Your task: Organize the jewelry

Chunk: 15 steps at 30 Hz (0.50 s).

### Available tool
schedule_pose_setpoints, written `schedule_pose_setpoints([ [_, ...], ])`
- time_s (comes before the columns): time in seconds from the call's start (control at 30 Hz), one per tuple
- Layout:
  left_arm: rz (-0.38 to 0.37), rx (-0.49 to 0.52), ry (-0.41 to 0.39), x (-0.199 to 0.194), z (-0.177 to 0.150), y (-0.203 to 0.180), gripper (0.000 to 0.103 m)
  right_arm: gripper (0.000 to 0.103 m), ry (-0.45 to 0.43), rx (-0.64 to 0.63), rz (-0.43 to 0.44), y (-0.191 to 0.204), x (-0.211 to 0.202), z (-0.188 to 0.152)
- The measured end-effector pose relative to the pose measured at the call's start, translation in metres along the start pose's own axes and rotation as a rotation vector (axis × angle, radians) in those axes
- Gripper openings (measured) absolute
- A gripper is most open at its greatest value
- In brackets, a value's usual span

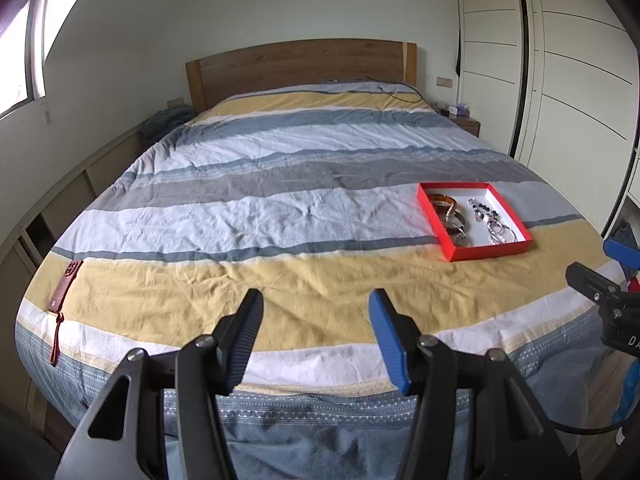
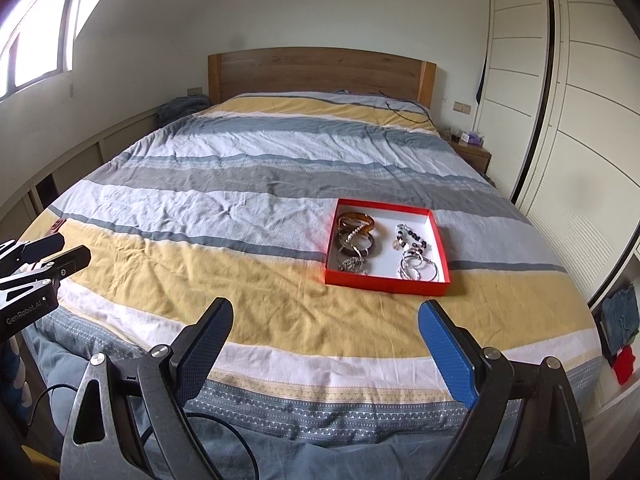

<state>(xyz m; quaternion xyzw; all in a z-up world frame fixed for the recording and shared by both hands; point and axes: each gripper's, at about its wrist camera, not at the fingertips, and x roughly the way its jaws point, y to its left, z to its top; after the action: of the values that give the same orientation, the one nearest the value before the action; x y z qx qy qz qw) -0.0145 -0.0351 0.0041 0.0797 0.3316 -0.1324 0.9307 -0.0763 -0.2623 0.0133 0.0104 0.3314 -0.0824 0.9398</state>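
Note:
A shallow red tray (image 2: 384, 285) with a white floor lies on the striped bedspread; it also shows in the left wrist view (image 1: 486, 251). Brown and gold bangles (image 2: 357, 231) lie in its left half, a beaded piece (image 2: 412, 238) and silver hoops (image 2: 420, 269) in its right half. A dark red strap with a tassel (image 1: 64, 286) lies near the bed's left edge. My left gripper (image 1: 316, 302) is open and empty above the bed's foot. My right gripper (image 2: 326, 310) is open and empty, short of the tray.
The bed (image 2: 256, 216) fills both views, with a wooden headboard (image 2: 320, 72) at the far end. White wardrobe doors (image 2: 580, 120) stand along the right. A nightstand (image 2: 472, 152) stands at the far right. A low cabinet (image 1: 60, 200) runs along the left wall.

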Motion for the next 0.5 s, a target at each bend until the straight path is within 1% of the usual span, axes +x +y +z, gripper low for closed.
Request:
schedule_pose_setpoints([
  [0.13,-0.009,0.004,0.03,0.013,-0.002,-0.002,0.053,0.093,0.036,0.001,0.002,0.0,0.015,-0.005],
  [0.5,0.001,0.006,0.084,0.04,-0.005,-0.003,0.053,0.093,0.102,0.007,0.012,-0.001,0.05,-0.011],
])
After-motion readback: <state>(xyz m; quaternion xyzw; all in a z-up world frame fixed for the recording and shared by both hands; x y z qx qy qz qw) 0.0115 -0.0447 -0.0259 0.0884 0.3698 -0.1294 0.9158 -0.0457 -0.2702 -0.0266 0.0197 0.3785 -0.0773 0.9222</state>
